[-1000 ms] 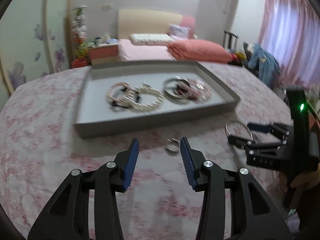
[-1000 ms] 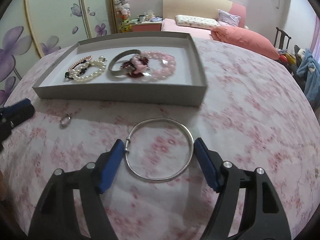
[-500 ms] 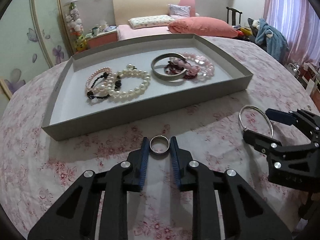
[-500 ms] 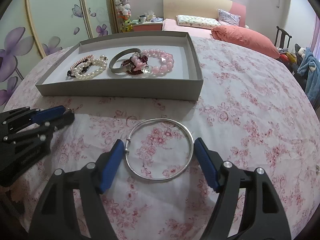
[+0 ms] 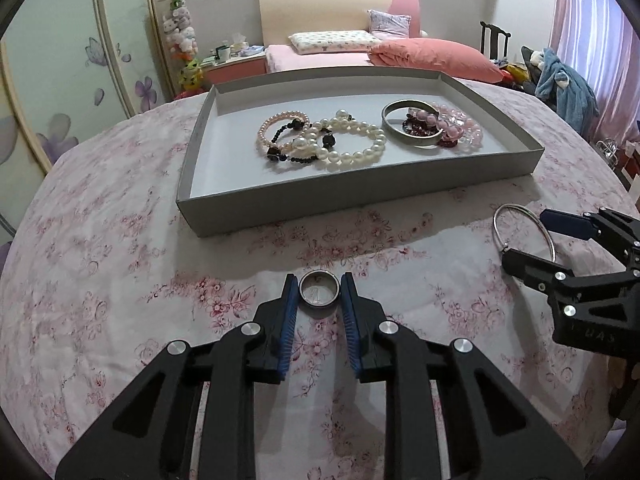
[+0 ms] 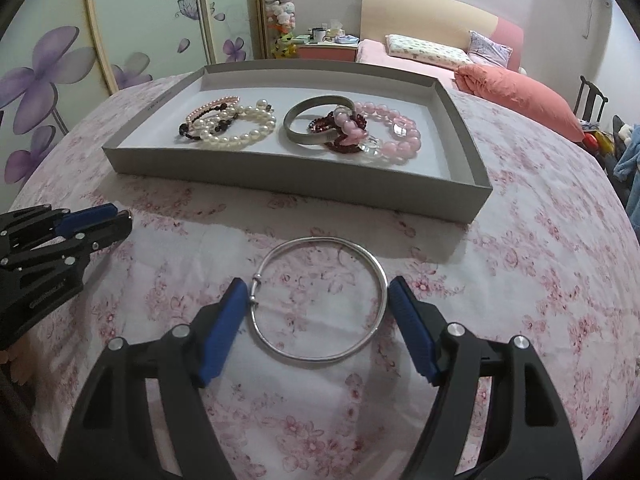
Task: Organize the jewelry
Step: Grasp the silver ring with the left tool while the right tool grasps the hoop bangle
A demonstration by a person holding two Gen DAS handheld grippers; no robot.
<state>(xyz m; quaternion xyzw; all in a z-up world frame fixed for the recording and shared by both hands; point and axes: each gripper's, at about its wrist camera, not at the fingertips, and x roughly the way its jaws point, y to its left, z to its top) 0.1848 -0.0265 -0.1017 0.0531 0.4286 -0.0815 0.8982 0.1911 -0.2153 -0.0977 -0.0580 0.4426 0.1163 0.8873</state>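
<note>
**Ring pinched on the left, bangle framed on the right**

While both tools sit low over the flowered tablecloth [image 5: 100, 280], each has a piece of jewelry between its fingers. The left gripper [image 5: 319, 294] is closed down on a small silver ring [image 5: 319, 291]: the blue pads touch the band on either side, and the ring sits right at the fingertips, its opening facing the camera. Whether the ring is lifted off the cloth or resting on it cannot be told.

The right gripper [image 6: 316, 300] is spread wide around a thin silver bangle [image 6: 320, 300] lying flat on the cloth. Its left pad is at the bangle's clasp and its right pad is just beside the opposite rim; firm contact is not clear on either side.

Beyond both tools stands a shallow grey tray [image 5: 360, 196] on the cloth. Inside it, a cluster of pearl bracelets [image 5: 340, 144] lies toward the left, and a grey metal bangle [image 6: 316, 126] overlaps pink bead bracelets [image 6: 396, 136] toward the right.
</note>
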